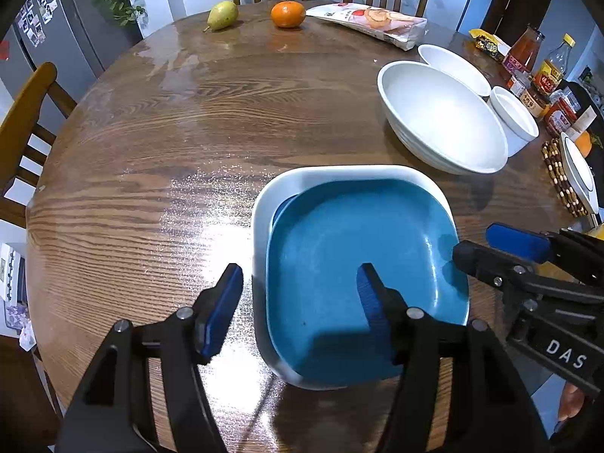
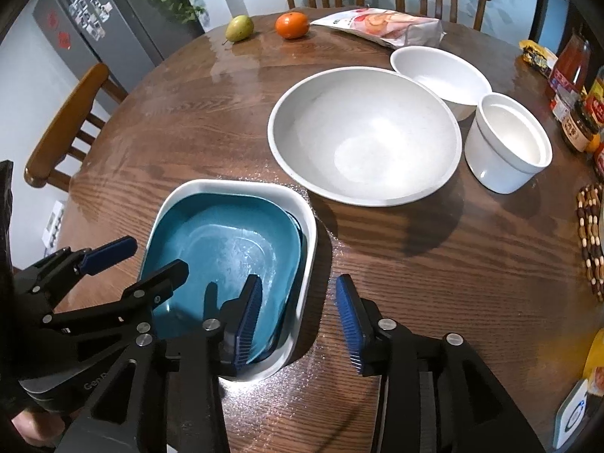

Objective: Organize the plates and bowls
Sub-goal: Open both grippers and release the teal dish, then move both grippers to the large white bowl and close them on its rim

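A blue square plate [image 1: 351, 275] lies tilted inside a white square dish [image 1: 264, 204] near the table's front; both also show in the right wrist view, the blue plate [image 2: 226, 249] and the white dish [image 2: 305, 234]. My left gripper [image 1: 300, 309] is open, straddling the dish's left rim, holding nothing. My right gripper [image 2: 298, 321] is open, straddling the dish's right rim, holding nothing. A large white bowl [image 2: 362, 136], a smaller white bowl [image 2: 441, 71] and a white ramekin [image 2: 506, 147] stand behind, to the right.
A pear [image 2: 238, 28], an orange [image 2: 291, 24] and a snack bag [image 2: 385, 24] lie at the table's far edge. Sauce jars and bottles [image 1: 540, 75] stand at the right. A beaded trivet [image 2: 590, 241] lies at the right edge. Wooden chairs surround the round table [image 1: 151, 143].
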Demonstrator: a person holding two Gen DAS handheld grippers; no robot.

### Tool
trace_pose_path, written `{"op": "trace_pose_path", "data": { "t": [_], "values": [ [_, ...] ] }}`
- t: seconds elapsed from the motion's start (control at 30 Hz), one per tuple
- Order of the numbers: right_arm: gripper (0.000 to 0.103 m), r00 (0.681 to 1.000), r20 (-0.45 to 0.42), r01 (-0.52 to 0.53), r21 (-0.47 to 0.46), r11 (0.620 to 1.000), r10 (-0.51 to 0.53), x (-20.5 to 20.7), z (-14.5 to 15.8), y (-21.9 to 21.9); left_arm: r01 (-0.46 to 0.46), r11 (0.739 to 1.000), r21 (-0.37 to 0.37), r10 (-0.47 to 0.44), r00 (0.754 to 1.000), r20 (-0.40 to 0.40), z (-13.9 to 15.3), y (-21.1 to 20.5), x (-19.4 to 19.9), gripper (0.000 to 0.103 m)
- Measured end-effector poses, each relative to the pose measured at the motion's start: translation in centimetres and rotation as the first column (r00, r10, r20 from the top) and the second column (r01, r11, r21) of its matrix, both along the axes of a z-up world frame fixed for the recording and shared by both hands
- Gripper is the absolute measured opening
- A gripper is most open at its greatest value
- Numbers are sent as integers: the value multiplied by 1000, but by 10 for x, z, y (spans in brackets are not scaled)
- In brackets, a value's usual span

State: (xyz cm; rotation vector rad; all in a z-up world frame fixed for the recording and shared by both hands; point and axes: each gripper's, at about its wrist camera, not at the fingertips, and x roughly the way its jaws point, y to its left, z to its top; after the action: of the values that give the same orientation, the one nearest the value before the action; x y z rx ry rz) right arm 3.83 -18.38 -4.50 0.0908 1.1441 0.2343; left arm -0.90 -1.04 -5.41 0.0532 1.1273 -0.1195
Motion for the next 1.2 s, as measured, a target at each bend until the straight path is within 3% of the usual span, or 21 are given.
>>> {"op": "trace_pose_path", "data": {
  "t": [0.03,0.37,0.77,1.0,1.2],
  "values": [
    [47,1000,0,2,5,1000,-2,0,0,-1,-2,1000,1,2,1000,3,1,0,0,79],
    [56,1000,-5,31,62,998,-31,-1,2,-12,-6,1000,5,6,1000,12,4,-2,0,81],
    [57,994,-57,97,175,980,-89,-6,-5,-43,-6,1000,-23,6,1000,21,10,-7,5,84],
    [57,982,-40,187,193,963,-183,-10,2,-80,11,995,-98,-5,998,55,33,-19,34,84],
    [57,958,-21,282,231,931,-285,-3,10,-114,45,994,-96,-37,995,89,40,-42,70,84]
  ]
}}
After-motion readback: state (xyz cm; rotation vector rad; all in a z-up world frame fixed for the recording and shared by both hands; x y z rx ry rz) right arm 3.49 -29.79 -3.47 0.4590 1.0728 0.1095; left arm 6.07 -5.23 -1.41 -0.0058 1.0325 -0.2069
